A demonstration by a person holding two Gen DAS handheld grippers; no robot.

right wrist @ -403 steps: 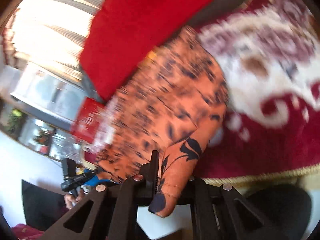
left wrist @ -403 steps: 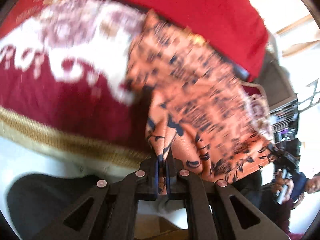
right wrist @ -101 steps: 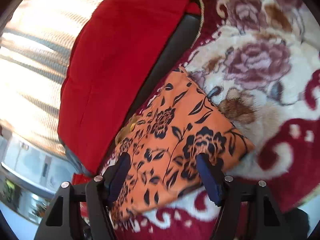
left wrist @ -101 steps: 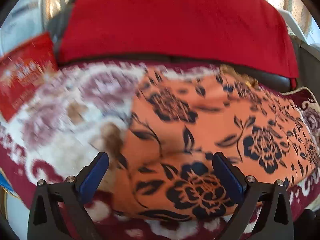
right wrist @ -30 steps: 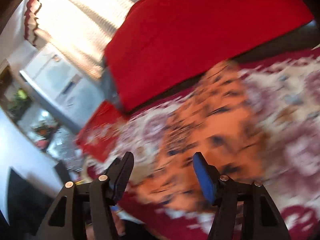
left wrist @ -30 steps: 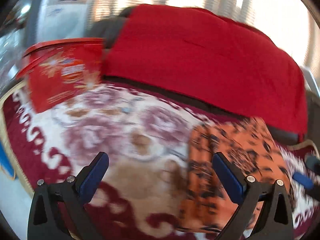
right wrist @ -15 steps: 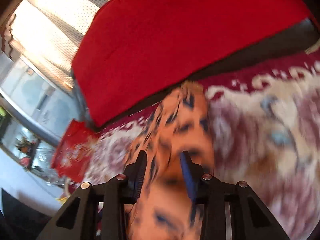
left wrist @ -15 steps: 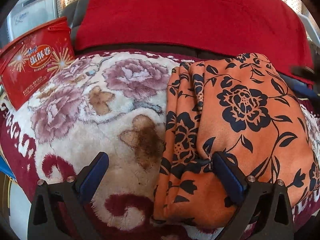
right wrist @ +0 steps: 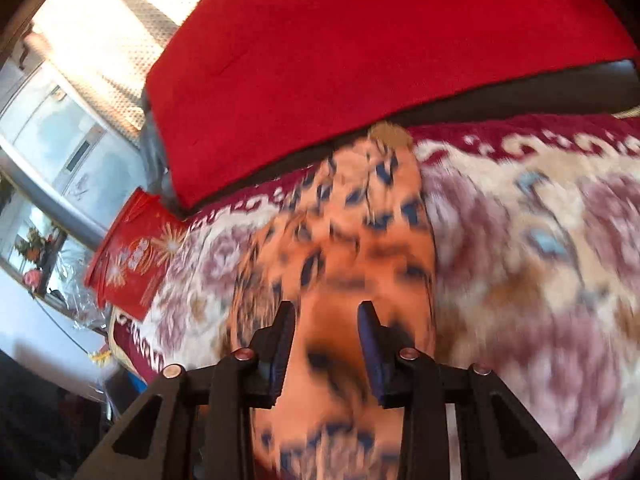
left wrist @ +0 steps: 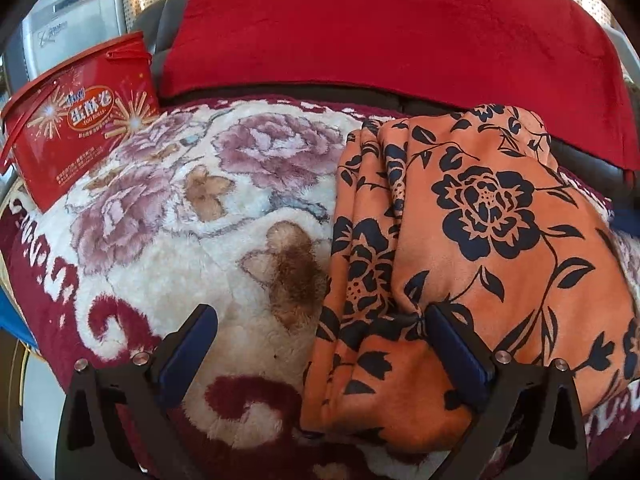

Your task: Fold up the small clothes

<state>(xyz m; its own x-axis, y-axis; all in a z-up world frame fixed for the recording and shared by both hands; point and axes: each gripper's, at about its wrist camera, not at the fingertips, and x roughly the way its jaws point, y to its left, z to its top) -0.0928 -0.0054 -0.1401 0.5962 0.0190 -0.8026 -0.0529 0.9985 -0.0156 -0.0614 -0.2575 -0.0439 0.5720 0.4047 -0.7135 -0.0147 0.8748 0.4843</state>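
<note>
Floral blanket (left wrist: 168,240) under everything, my left gripper (left wrist: 320,344) spread wide, straddling the folded orange cloth's (left wrist: 480,240) near edge, right gripper (right wrist: 326,336) parted over the same cloth (right wrist: 352,248), blurry, red tin (left wrist: 80,116) far left

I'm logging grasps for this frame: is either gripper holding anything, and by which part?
Nothing is held. The left gripper and right gripper are both open over the folded orange garment.

The left tool (left wrist: 320,356) has black angular plastic arms with triangular cut-outs, round silver screws along the top and flat blue pads (left wrist: 188,352) inside each finger. The right tool (right wrist: 326,344) matches it: black frame, copper-tinted screws, blue pads (right wrist: 370,348).
</note>
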